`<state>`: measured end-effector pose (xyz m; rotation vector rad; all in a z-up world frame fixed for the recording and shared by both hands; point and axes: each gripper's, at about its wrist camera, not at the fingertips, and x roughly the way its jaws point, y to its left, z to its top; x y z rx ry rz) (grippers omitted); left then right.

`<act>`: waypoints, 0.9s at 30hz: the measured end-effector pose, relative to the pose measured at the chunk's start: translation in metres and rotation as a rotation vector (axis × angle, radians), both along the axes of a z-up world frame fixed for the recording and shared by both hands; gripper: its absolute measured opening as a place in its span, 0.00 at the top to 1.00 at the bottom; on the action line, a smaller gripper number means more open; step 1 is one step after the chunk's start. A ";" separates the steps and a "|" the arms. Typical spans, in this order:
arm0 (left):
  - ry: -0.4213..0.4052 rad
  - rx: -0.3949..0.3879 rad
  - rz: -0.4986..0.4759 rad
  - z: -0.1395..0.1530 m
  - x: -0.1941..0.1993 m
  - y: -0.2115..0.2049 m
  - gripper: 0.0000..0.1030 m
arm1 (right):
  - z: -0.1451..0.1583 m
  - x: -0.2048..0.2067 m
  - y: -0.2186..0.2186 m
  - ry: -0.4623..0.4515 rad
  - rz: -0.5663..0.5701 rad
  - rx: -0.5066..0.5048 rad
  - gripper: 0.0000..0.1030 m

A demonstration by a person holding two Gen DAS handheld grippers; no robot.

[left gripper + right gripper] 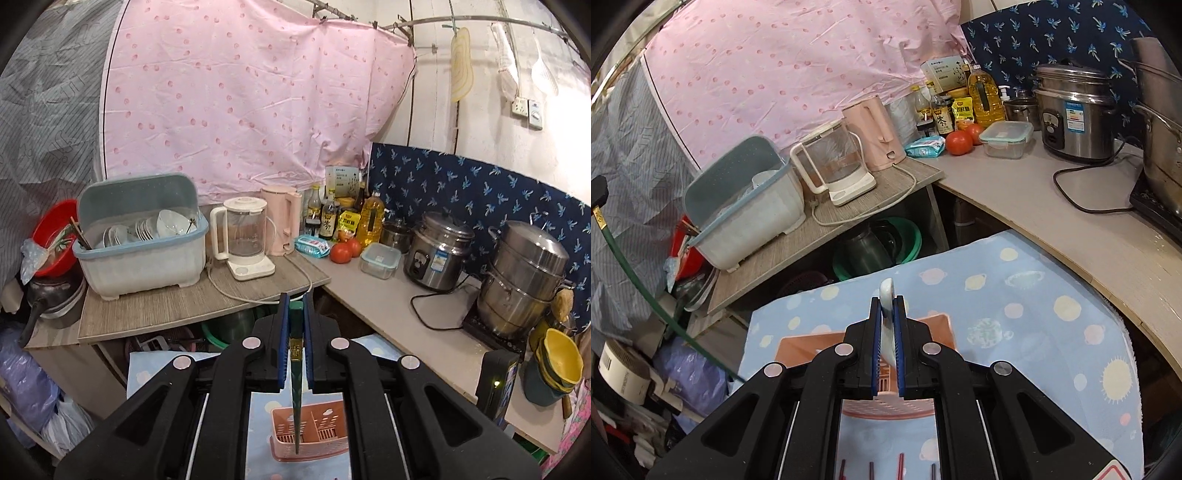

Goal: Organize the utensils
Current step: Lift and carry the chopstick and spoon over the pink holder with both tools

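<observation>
My left gripper (295, 300) is shut on a dark green chopstick (296, 387) with a gold band. The chopstick hangs point-down over a pink slotted utensil basket (325, 432). The basket stands on a light blue cloth with planet prints (1015, 295). My right gripper (886, 301) is shut on a white ceramic spoon (887, 290), whose end sticks out past the pads, above the same pink basket (798, 350). In the right wrist view the green chopstick (631, 277) curves down from the left gripper (598, 192) at the far left. Several chopsticks (899, 465) lie on the cloth at the bottom edge.
A wooden shelf (166, 306) carries a blue-grey dish bin with bowls (140, 240), a white glass kettle (245, 236) and a pink kettle (280, 221). The counter (388, 306) on the right holds bottles, tomatoes (345, 251), a lidded box, a rice cooker (437, 254) and a steamer pot (524, 280).
</observation>
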<state>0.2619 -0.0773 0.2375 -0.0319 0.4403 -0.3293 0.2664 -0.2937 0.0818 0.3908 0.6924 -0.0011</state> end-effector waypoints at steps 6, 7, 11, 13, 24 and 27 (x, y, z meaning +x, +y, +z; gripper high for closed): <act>0.056 -0.002 0.015 -0.021 0.021 0.002 0.94 | -0.029 0.006 -0.005 0.050 -0.007 0.013 0.94; 0.056 -0.006 0.015 -0.020 0.023 0.002 0.94 | -0.032 0.006 -0.006 0.055 -0.009 0.014 0.94; 0.029 -0.009 0.013 -0.009 0.021 0.002 0.94 | -0.038 0.009 -0.009 0.060 -0.015 0.022 0.94; 0.011 -0.012 0.010 -0.001 0.020 0.001 0.94 | -0.038 0.010 -0.009 0.061 -0.014 0.023 0.94; 0.006 -0.016 0.005 0.003 0.025 -0.009 0.94 | -0.041 0.015 -0.008 0.064 -0.008 0.019 0.94; 0.019 -0.016 0.004 -0.004 0.026 -0.010 0.94 | -0.045 0.015 -0.009 0.070 -0.009 0.022 0.94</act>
